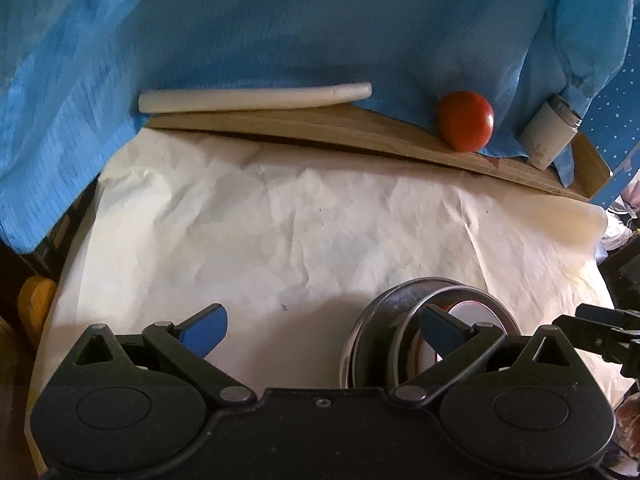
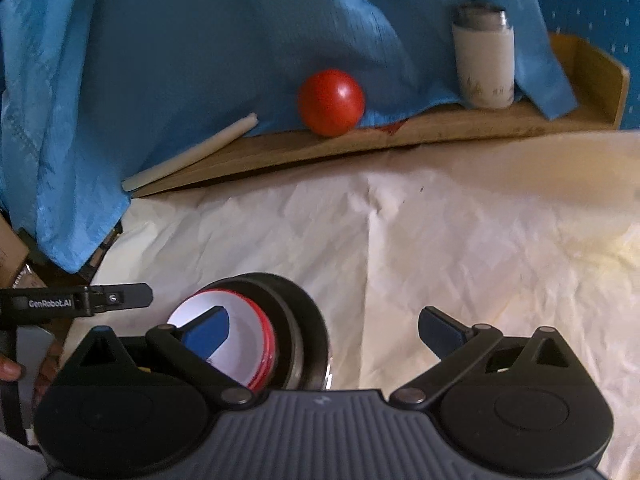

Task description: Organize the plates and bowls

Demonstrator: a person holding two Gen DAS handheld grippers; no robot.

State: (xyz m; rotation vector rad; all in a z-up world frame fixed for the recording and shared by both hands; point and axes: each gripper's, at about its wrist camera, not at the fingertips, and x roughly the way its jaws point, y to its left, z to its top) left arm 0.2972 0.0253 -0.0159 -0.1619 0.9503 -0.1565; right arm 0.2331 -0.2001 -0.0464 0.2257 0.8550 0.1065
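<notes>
steel bowls nested, beside open jaws

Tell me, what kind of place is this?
Probably a makeshift home tabletop: crumpled white paper covers it, blue cloth drapes behind, and stacked metal bowls sit near a tomato.

Red tomato, blue cloth, red-rimmed white bowl.
</notes>
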